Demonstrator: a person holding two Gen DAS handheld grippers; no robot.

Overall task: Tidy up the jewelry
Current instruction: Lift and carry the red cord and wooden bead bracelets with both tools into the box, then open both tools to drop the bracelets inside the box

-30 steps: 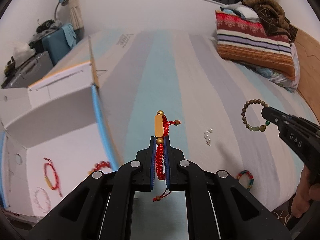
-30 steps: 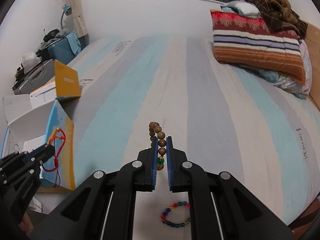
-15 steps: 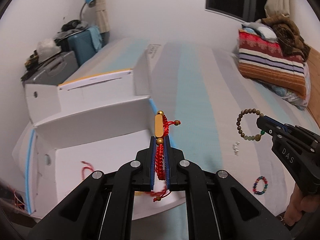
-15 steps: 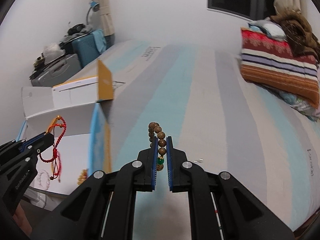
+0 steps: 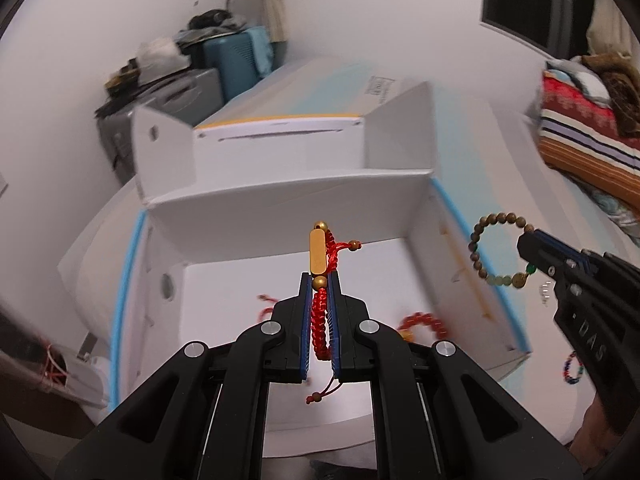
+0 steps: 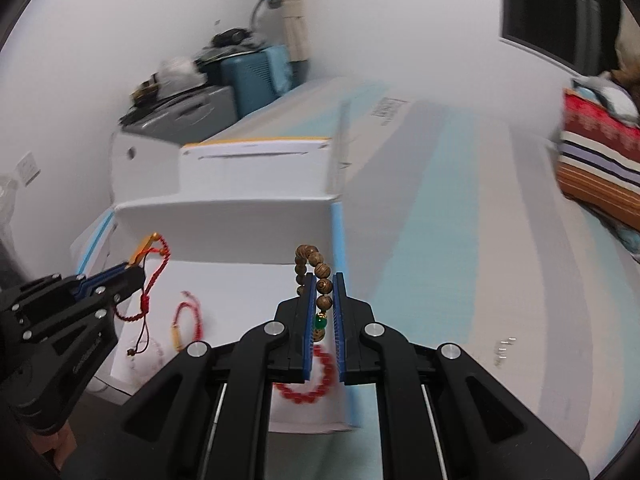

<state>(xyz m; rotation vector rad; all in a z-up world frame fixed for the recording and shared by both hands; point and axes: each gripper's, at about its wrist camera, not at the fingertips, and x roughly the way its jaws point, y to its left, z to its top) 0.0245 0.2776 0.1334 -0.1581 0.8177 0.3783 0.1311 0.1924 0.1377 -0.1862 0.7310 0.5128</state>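
Note:
My left gripper (image 5: pixel 320 280) is shut on a red cord bracelet (image 5: pixel 322 256) with a gold bar, held over the open white box (image 5: pixel 280 204). It also shows in the right wrist view (image 6: pixel 154 264). My right gripper (image 6: pixel 323 280) is shut on a wooden bead bracelet (image 6: pixel 316 268) with a green bead, held above the box's right wall (image 6: pixel 338 240); it shows in the left wrist view (image 5: pixel 496 252) too. Inside the box lie a red bead bracelet (image 6: pixel 310 380), a red cord bracelet (image 6: pixel 188 320) and a pale bead bracelet (image 6: pixel 154 354).
The box stands on a striped bed (image 6: pixel 460 240). A small silver piece (image 6: pixel 502 348) and a multicoloured bead bracelet (image 5: pixel 572 368) lie on the bed to the box's right. Striped pillows (image 5: pixel 588 148) lie at far right. Suitcases (image 6: pixel 192 116) stand by the wall.
Both grippers have swung left from over the bed to over the open box, each still holding its bracelet.

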